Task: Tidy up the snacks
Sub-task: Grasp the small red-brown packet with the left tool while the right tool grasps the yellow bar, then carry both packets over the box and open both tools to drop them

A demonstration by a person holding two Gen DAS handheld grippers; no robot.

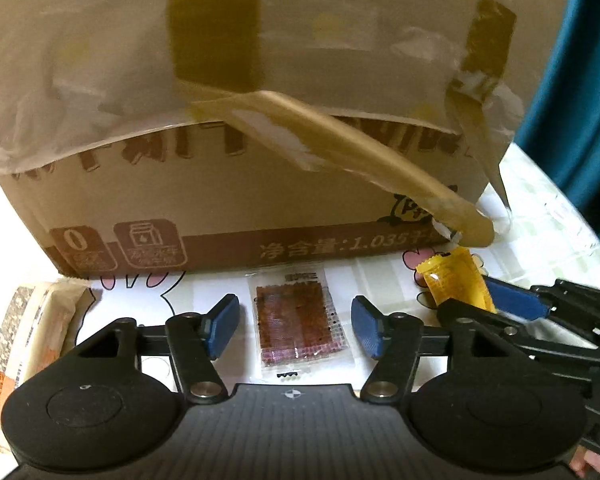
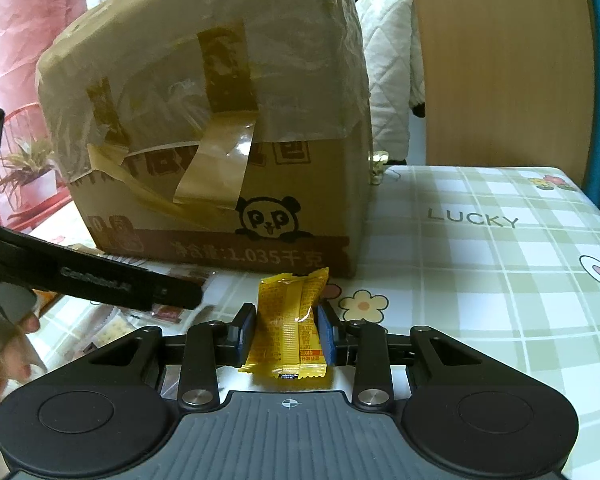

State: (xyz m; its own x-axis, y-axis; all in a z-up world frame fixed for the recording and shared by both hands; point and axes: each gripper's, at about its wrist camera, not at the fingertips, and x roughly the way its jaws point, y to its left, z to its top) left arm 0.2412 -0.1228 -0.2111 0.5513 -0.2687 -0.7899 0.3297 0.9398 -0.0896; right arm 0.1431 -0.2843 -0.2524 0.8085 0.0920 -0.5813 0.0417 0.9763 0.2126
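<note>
The right gripper (image 2: 286, 334) clamps a yellow snack packet (image 2: 290, 328), its lower end hidden. The left gripper (image 1: 296, 326) spreads wide around a red-brown snack packet (image 1: 298, 322) lying untouched at six o'clock of the cardboard box (image 1: 236, 204), whose top is cut off.

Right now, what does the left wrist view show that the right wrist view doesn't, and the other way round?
Only the left wrist view: the open left gripper straddling a clear packet of reddish snack, and a wrapped pack at the left edge. Only the right wrist view: the word LUCKY on the tablecloth. Both: the taped cardboard box, and the yellow packet clamped in the right gripper.
</note>
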